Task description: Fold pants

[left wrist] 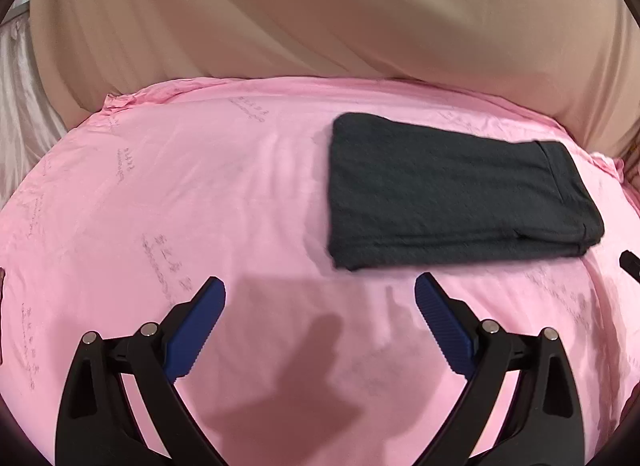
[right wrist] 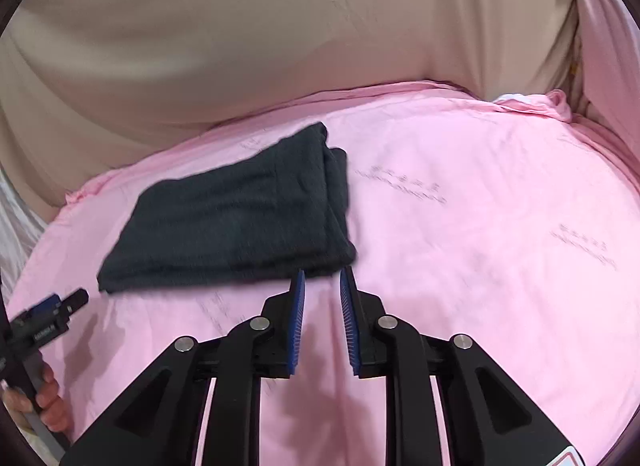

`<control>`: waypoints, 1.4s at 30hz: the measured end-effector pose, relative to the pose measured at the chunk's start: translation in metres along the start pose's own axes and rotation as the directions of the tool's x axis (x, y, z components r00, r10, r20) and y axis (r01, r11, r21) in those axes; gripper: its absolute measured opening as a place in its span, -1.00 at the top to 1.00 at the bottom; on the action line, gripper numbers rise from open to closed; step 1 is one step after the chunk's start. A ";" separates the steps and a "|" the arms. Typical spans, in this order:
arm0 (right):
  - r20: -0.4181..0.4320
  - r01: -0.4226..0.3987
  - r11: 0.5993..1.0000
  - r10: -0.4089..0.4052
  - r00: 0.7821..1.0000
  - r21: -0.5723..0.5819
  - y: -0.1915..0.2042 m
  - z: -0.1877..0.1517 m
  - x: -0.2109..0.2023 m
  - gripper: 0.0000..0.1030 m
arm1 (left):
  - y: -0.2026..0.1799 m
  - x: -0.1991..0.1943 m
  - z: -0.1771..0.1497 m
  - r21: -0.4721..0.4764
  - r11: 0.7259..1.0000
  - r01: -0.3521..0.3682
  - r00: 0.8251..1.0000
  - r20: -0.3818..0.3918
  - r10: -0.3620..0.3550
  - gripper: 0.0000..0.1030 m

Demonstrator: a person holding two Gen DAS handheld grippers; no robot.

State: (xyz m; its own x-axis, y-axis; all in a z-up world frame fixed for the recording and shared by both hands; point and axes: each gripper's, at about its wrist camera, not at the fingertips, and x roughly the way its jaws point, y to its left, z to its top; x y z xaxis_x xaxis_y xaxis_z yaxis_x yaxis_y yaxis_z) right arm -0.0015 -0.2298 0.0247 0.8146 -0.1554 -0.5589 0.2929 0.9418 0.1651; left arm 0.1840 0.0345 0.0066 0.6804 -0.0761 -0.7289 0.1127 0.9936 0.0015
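Folded pants (left wrist: 452, 193) lie crosswise — waistband seemingly rightward.

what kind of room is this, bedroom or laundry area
Probably a bedroom: the folded dark pants lie on a pink printed sheet spread like bedding, with beige draped fabric behind it, perhaps a curtain.

Dark charcoal pants (left wrist: 452, 193) on pink sheet (left wrist: 180, 193) (faint grey lettering), beige drape (left wrist: 320, 13) behind

A pink sheet (left wrist: 160, 193) printed with faint script covers the bed ahead of the jaws; beyond it hangs a draped beige cloth (left wrist: 320, 17) (softly creased), under even indoor light.
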 end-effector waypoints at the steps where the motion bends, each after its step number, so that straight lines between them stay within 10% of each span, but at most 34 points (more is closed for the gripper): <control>1: -0.004 0.001 1.000 -0.001 1.000 -0.002 -0.003 -0.008 -0.002 0.59 | -0.006 -0.003 -0.004 0.010 1.000 0.004 1.000 -0.001 -0.004 -0.82; 13: -0.054 -0.031 0.999 0.031 0.998 0.006 -0.008 -0.065 -0.027 0.08 | -0.047 -0.022 -0.056 0.049 0.998 0.033 0.998 -0.059 -0.030 -0.88; 42: -0.087 0.012 0.999 -0.016 0.996 -0.041 0.007 -0.069 -0.018 -0.01 | -0.052 -0.025 -0.057 0.053 0.999 0.011 1.000 -0.030 -0.009 -0.91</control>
State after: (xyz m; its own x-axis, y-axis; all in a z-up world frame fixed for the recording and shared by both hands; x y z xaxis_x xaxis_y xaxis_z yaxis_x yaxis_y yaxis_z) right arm -0.0492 -0.2000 -0.0201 0.7631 -0.1438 -0.6301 0.2820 0.9513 0.1243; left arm 0.1194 -0.0102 -0.0140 0.6576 -0.0829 -0.7488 0.1581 0.9870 0.0296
